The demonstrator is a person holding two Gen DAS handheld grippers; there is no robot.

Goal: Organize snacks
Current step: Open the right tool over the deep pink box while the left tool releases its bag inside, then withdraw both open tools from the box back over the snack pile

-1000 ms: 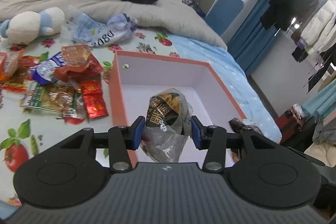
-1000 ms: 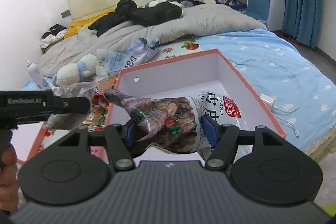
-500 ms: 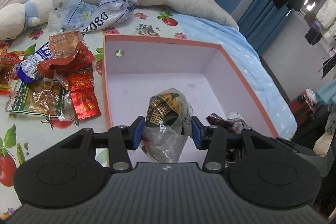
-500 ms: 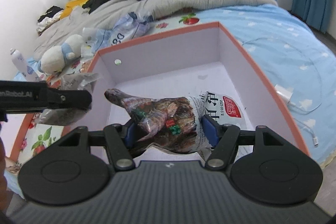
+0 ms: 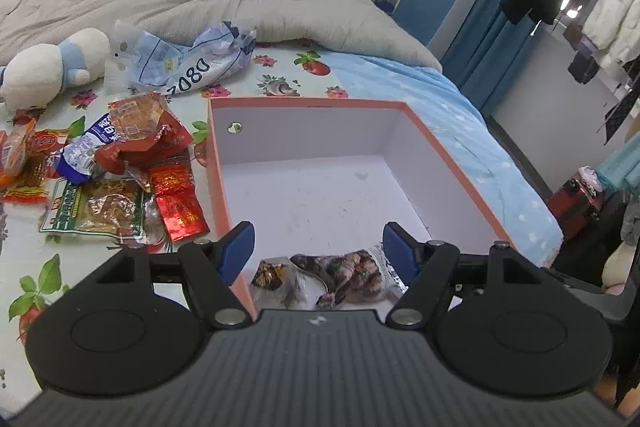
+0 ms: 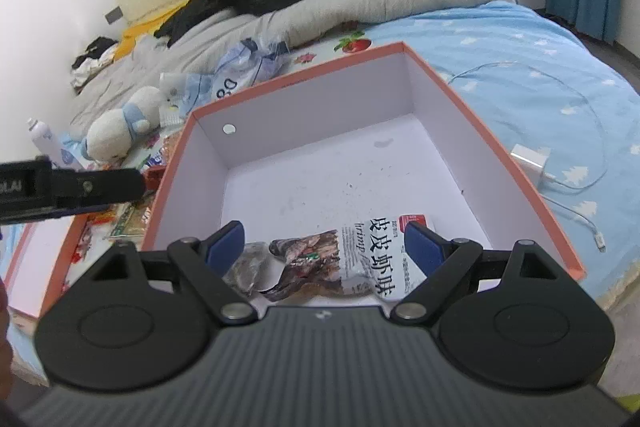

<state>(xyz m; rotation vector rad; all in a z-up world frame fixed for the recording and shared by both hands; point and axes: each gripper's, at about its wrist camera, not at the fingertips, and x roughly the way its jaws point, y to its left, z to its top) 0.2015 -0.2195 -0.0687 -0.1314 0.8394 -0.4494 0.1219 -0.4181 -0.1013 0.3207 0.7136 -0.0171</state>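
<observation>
So far only two snacks lie in the pink box (image 5: 448,163): a shrimp snack bag (image 6: 360,259) and a small dark snack packet (image 5: 276,279) beside it, near the front wall. Both claws, the left gripper (image 5: 318,253) and the right gripper (image 6: 324,247), have just been opening and now stand spread wide, pinching nothing. Lots more is left, because a pile of snack packets (image 5: 116,167) waits on the bed beside the box.

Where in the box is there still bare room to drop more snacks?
The box floor is bare from its far wall to mid-floor. Its near edge is crowded: the shrimp snack bag and a small dark packet lie there.
</observation>
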